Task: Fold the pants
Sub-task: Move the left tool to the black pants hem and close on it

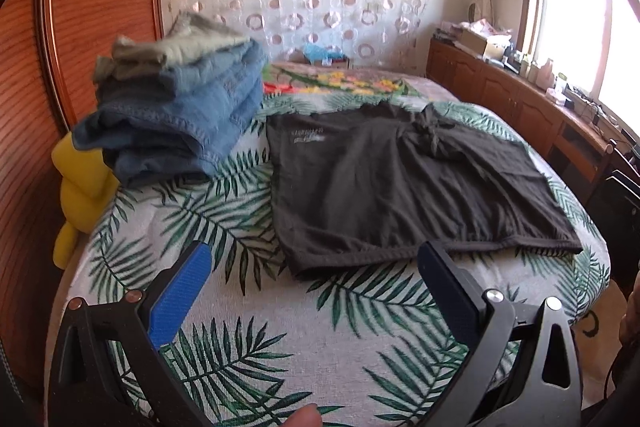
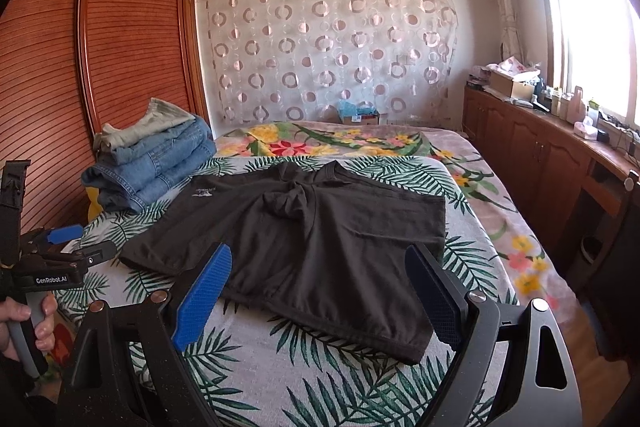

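Observation:
Dark grey shorts lie spread flat on the leaf-print bed cover, with a knotted drawstring near the waistband. They also show in the right wrist view. My left gripper is open and empty, hovering just short of the near hem. It also shows at the left of the right wrist view. My right gripper is open and empty above the near part of the shorts.
A stack of folded jeans and grey garments sits at the bed's left, against the wooden wardrobe. A yellow cushion lies beside it. A floral blanket covers the far bed. A wooden cabinet runs along the right.

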A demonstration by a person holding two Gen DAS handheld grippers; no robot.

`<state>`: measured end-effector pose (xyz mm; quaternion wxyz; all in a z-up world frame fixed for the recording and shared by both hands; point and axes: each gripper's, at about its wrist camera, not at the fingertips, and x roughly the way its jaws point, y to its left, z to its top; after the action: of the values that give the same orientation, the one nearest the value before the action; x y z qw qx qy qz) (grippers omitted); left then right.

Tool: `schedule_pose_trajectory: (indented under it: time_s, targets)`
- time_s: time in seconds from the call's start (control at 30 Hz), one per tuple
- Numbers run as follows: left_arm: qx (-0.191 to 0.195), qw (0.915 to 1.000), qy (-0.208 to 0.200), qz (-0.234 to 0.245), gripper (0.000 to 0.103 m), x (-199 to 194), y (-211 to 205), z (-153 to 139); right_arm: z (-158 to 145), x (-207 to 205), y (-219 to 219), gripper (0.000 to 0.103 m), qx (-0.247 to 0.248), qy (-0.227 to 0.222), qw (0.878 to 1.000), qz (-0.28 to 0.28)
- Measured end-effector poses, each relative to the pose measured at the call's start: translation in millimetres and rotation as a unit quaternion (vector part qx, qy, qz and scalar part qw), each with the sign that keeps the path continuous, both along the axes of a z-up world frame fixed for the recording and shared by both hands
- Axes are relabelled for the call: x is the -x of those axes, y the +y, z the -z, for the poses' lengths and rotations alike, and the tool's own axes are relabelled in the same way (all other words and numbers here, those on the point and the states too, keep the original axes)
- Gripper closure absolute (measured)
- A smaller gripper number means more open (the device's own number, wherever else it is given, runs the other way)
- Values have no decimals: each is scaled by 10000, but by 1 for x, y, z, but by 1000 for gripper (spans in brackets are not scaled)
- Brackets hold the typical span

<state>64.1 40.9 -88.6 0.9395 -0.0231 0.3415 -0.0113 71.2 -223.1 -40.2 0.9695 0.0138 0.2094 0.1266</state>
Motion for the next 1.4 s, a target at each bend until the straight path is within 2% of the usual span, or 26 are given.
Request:
schedule_pose_trajectory:
  time_s: [0.1, 0.43, 0.63, 0.83, 1.0, 1.1, 1.2, 1.27, 1.4]
  targets:
    - [65, 9996, 258, -100, 0, -9, 10, 13, 3, -4, -1, 13, 31, 54, 10000, -11]
    - [21, 9992, 411, -12, 0, -22, 25, 26, 6, -15, -6, 13, 267, 331, 9990, -148]
    - [-25, 9982, 574, -164, 0, -26, 40, 31, 4, -12, -12, 13, 258, 438, 9986, -168]
    - [305, 9976, 576, -229, 1, -27, 52, 30, 2, -7, -11, 13, 248, 442, 9986, -166]
    - [584, 9961, 657, -66, 5, -31, 48, 30, 1, -7, -10, 13, 231, 405, 9988, -176]
    - [823, 9941, 697, 69, 10, -33, 45, 30, 2, -11, -8, 13, 222, 396, 9988, -170]
    - [923, 9930, 707, 209, 20, -36, 41, 29, 2, -13, -9, 13, 212, 390, 9989, -154]
    - [1002, 9922, 699, 250, 37, -38, 40, 29, 2, -14, -8, 13, 205, 402, 9989, -142]
    - [1092, 9903, 806, 285, 50, -46, 40, 34, 1, -15, -6, 13, 228, 408, 9988, -129]
